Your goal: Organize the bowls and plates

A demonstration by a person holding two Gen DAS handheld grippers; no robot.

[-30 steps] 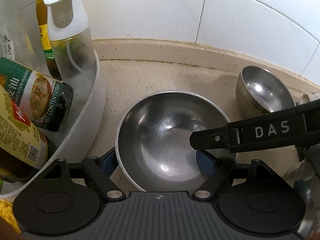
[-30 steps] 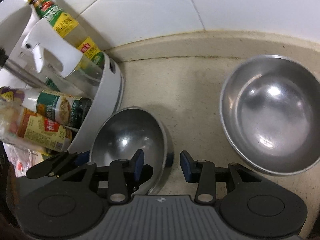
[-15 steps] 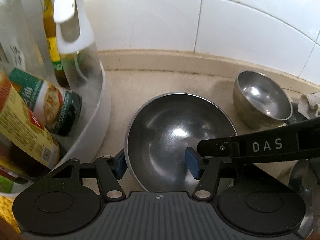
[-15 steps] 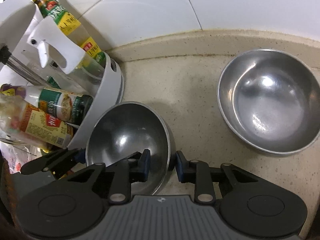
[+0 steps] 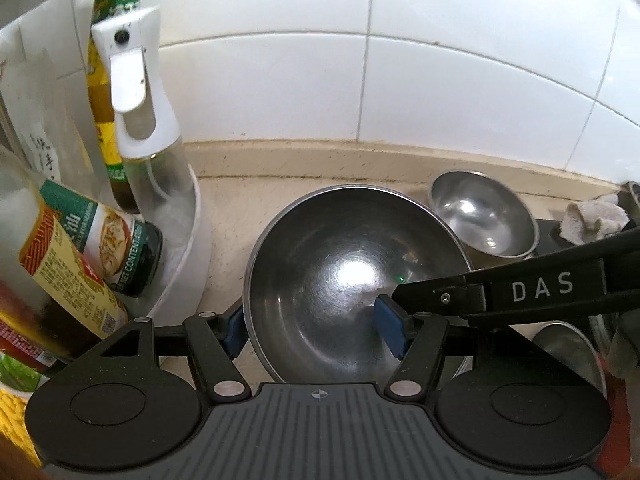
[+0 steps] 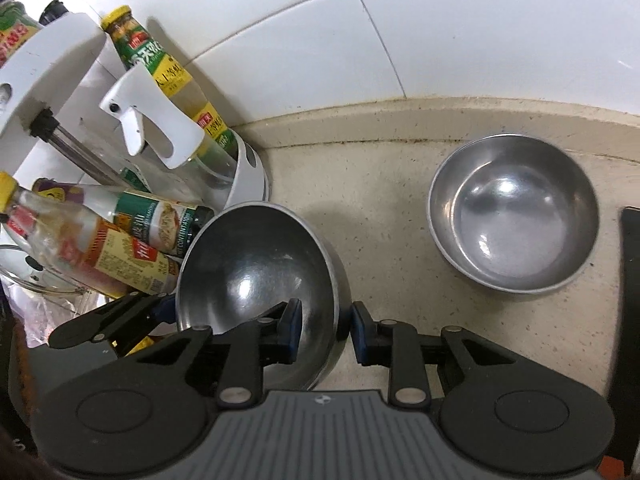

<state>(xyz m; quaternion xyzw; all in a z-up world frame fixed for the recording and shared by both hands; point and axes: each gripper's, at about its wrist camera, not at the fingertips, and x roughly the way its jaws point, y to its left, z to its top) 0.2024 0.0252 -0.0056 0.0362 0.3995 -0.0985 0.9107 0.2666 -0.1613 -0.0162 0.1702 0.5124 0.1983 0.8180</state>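
A large steel bowl is held between both grippers and shows tilted in the right wrist view. My left gripper has one finger outside the bowl's left rim and one inside, shut on that wall. My right gripper is shut on the bowl's right rim, one pad inside and one outside; its finger crosses the left wrist view. A smaller steel bowl sits on the beige counter to the right, also in the left wrist view.
A white round caddy with sauce bottles and a spray bottle stands close on the left. White tiled wall behind. A crumpled rag and a dark mat lie at the right. Another metal dish lies at the lower right.
Both grippers have closed onto the large bowl's rim. The bowl has lifted and tilted, and both views have risen from the counter.
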